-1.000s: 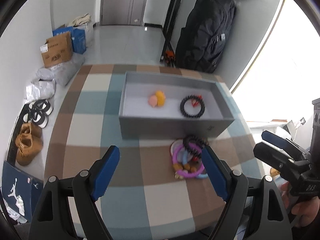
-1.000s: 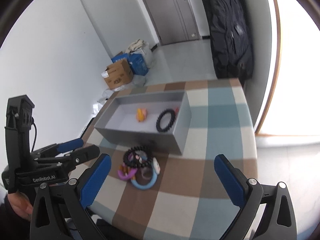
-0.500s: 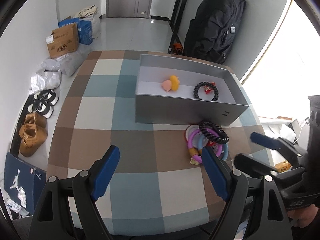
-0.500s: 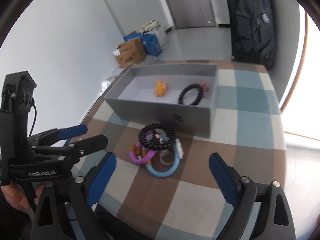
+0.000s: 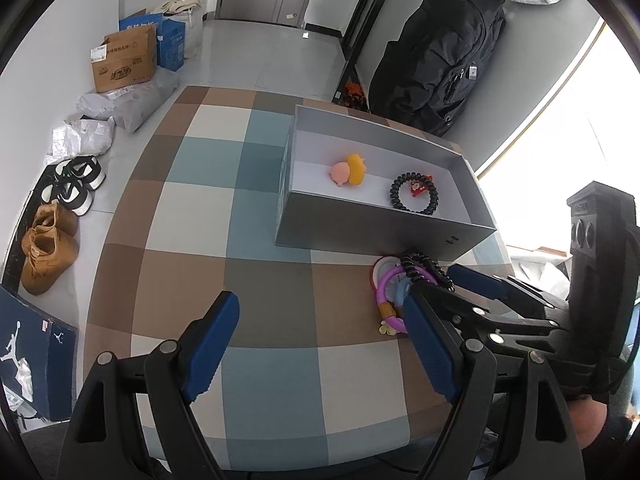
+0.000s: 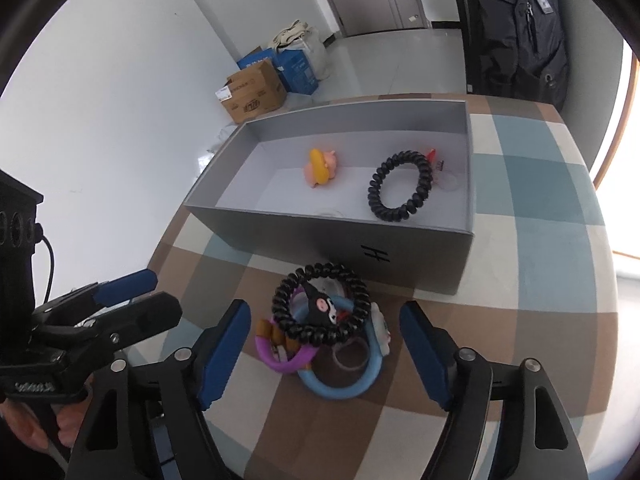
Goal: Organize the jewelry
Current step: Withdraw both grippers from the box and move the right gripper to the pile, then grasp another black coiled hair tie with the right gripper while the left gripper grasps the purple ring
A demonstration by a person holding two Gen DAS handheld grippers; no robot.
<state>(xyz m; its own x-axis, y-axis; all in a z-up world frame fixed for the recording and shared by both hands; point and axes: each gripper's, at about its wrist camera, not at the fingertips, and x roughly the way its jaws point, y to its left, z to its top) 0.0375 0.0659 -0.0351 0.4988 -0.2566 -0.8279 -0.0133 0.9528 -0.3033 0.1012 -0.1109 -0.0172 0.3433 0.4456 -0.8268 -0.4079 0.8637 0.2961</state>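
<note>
While a checked cloth covers the table, a small heap of jewelry is seen lying on it just in front of the grey box: a black coil bracelet with a cartoon charm rests on top of a purple ring and a blue ring. The right gripper is held over this heap with its blue pads on either side of it and apart from it; its jaws have just been closing, and nothing is pressed between them. The left gripper is kept wide and empty above bare cloth, beside the heap. Inside the box a second black coil and a pink and yellow toy figure are seen lying well apart.
</note>
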